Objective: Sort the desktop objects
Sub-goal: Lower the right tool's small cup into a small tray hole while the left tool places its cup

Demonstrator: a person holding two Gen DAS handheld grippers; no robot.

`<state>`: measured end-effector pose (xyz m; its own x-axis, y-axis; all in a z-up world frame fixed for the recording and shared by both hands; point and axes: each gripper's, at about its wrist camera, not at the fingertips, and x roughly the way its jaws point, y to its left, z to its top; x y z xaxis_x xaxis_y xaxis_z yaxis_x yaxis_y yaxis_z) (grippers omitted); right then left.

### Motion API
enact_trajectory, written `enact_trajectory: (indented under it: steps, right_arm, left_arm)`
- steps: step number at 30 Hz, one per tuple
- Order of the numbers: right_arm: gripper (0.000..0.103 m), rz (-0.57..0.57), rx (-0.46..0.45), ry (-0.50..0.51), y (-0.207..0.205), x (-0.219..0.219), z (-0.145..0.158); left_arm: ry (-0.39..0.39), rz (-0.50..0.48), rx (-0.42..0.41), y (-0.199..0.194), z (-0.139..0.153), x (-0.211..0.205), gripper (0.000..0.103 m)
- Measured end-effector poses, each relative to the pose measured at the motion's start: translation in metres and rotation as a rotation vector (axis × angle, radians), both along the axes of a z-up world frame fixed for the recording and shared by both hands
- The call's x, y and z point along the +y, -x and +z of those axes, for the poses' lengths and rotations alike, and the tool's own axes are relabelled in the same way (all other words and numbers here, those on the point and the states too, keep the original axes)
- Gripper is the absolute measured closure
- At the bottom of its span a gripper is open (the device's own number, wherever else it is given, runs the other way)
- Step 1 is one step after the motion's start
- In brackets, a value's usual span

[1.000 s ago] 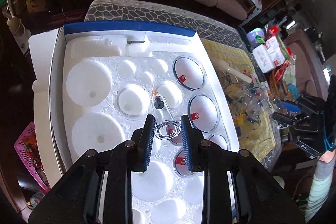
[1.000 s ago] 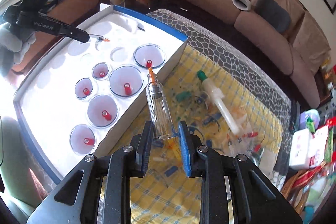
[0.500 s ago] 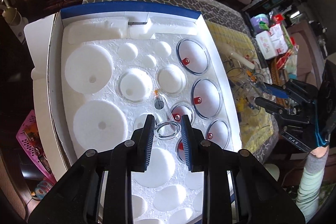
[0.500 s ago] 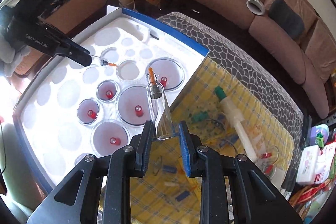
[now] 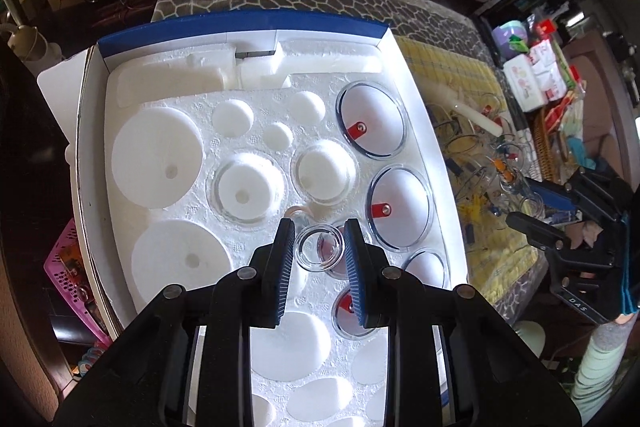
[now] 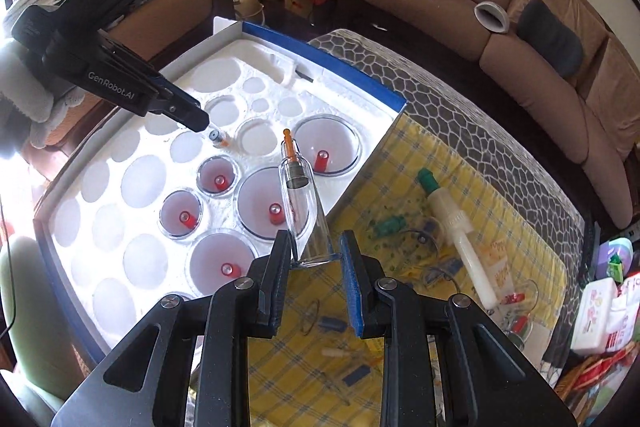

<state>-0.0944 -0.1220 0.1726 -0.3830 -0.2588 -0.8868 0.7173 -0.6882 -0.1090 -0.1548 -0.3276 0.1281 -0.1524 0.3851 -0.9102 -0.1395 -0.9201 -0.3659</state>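
Observation:
A white foam tray [image 5: 168, 99] in a blue-edged box has round wells, several holding clear cupping cups with red valves [image 5: 372, 123]. My left gripper [image 5: 319, 251] is shut on a small clear cup [image 5: 320, 247], held rim toward the camera, its tip down over the tray's middle wells. In the right wrist view the left gripper [image 6: 200, 121] shows with the cup's tip [image 6: 218, 138] at the foam [image 6: 140, 179]. My right gripper [image 6: 316, 261] is shut on a tall narrow clear cup [image 6: 300, 203] with an orange valve, above the tray's near edge.
A yellow checked cloth [image 6: 400, 187] right of the box carries a white hand pump [image 6: 460, 235] with green tip, more loose cups and small blue parts. A brown sofa [image 6: 520, 7] stands behind the table. A pink basket [image 5: 68, 267] lies left of the box.
My left gripper tipped its cup downward and lowered it toward the tray's middle wells. My right gripper carried its tall cup leftward, toward and over the tray edge.

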Motion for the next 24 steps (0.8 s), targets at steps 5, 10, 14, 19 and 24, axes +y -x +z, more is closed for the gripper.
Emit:
enact_trajectory:
  steps: [5,10,14,19,24]
  right_arm:
    - [0.079,0.003,0.011,-0.014,0.012,-0.008,0.007]
    - [0.079,0.037,0.007,-0.049,0.024,-0.027,0.005]
    - [0.079,0.102,0.003,-0.128,0.032,-0.061,-0.006]
    - [0.079,0.199,-0.031,-0.316,0.046,-0.108,-0.035]
    - [0.079,0.274,-0.062,-0.503,0.058,-0.145,-0.059]
  left_arm:
    - [-0.002,0.003,0.009,0.005,-0.005,0.006,0.072]
    - [-0.025,0.046,0.105,-0.003,0.019,-0.016,0.049]
    - [-0.056,0.088,0.164,-0.015,0.036,-0.046,0.048]
    - [-0.06,0.093,0.189,-0.038,0.037,-0.07,0.047]
    - [-0.035,0.06,0.214,-0.065,0.03,-0.076,0.047]
